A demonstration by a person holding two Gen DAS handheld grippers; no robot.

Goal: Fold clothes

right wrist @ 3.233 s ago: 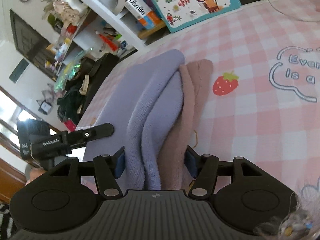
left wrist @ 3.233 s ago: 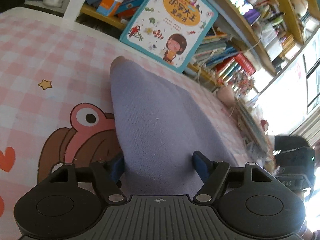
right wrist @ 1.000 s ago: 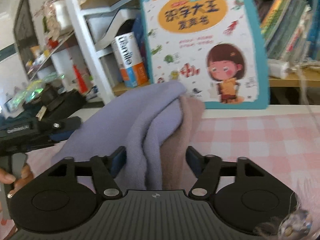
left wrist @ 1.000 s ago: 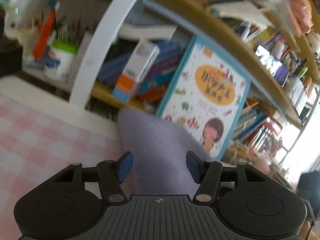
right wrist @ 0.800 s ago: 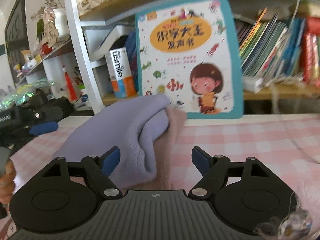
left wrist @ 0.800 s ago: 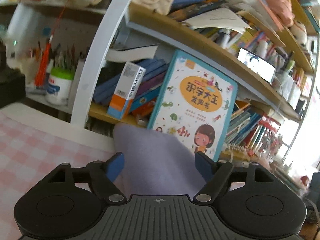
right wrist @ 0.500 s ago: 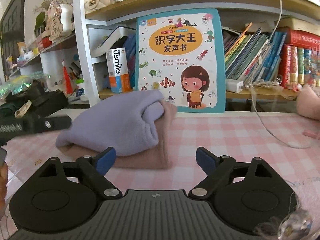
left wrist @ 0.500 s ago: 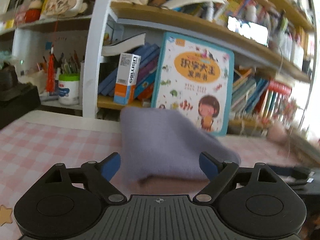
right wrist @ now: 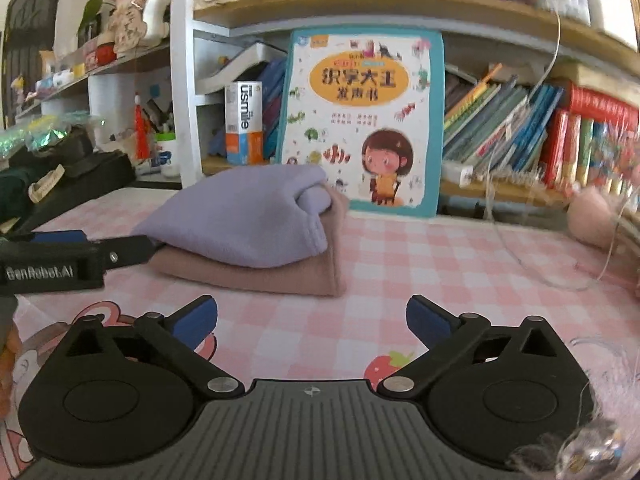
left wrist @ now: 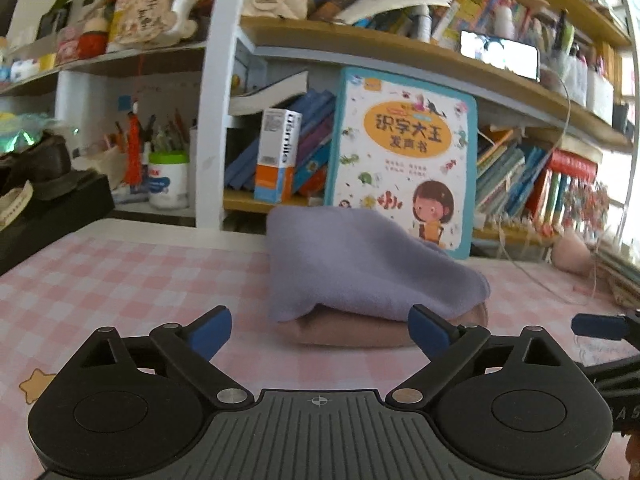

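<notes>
My left gripper (left wrist: 320,330) hangs low over the pink checked tabletop, its blue-tipped fingers (left wrist: 210,330) spread wide with nothing between them. My right gripper (right wrist: 312,318) sits level at a similar height, jaws likewise spread and holding nothing. In the right wrist view, the left gripper reaches in from the left edge. In the left wrist view, a blue fingertip (left wrist: 596,326) of the right gripper shows at the right edge.
</notes>
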